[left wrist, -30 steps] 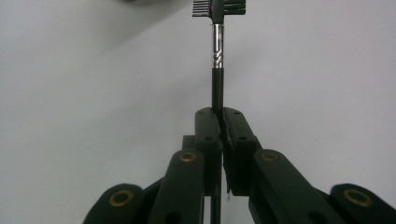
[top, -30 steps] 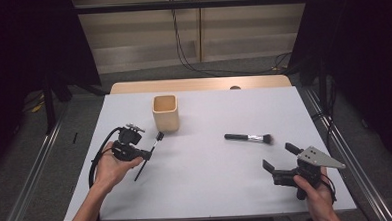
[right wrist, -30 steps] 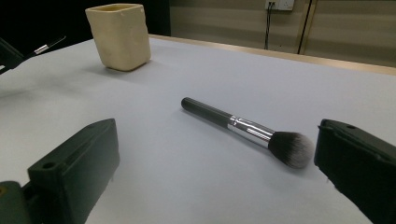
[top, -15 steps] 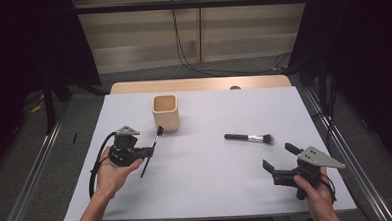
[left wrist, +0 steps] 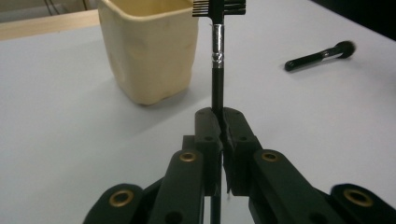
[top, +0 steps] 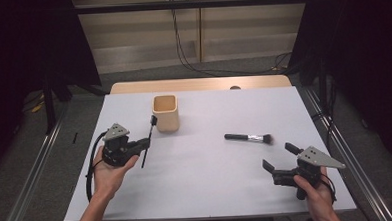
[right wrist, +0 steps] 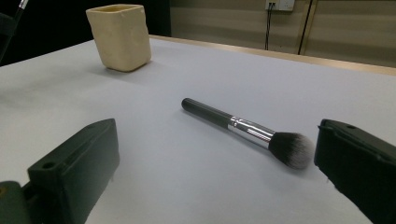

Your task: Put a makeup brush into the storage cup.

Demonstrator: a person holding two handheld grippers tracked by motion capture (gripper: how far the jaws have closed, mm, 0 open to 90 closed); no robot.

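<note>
A: Left claw (left wrist: 219, 122) clamping tight on the thin comb brush (left wrist: 217, 51), its head hovering just beside the cup (top: 165, 112) rim. Risking a knock on the wall, tipping it.

B: Right claw (right wrist: 210, 172) gaping wide, holding nothing, the makeup brush (right wrist: 247, 130) lying on the desk (top: 212, 175) just ahead. Possibly rolling away if nudged.

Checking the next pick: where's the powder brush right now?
High view: powder brush lies flat on the table, right of centre, just beyond the open right gripper.
</note>
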